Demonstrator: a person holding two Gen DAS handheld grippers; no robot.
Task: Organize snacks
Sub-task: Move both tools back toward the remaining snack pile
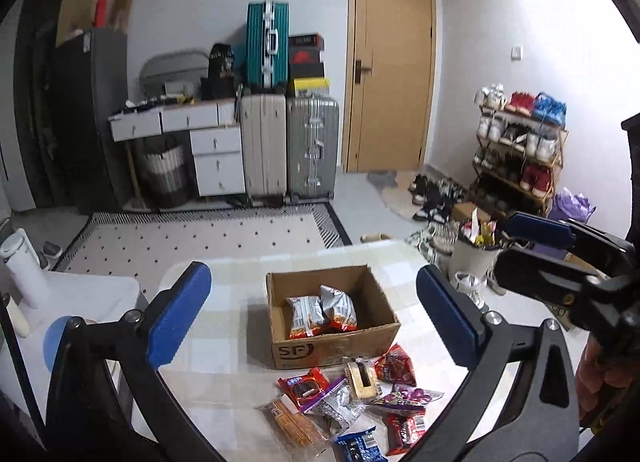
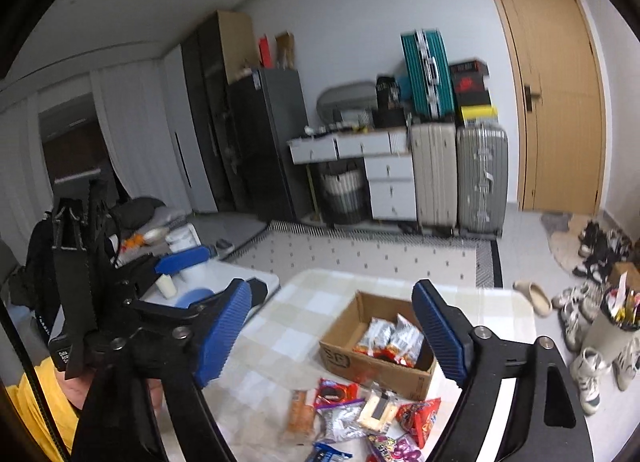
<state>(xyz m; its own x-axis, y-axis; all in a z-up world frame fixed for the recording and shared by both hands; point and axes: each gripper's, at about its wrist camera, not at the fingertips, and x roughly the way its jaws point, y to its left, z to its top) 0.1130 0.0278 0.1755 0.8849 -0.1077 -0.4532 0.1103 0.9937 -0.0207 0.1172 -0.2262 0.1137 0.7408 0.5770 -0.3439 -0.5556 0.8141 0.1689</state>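
Table (image 1: 224, 378): snacks (image 1: 352, 394) below tool (image 1: 316, 314).

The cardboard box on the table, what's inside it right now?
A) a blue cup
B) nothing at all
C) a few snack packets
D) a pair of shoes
C: the cardboard box is open on top, and a few red-and-silver snack packets lie on its bottom, while more snacks lie outside it on the table.
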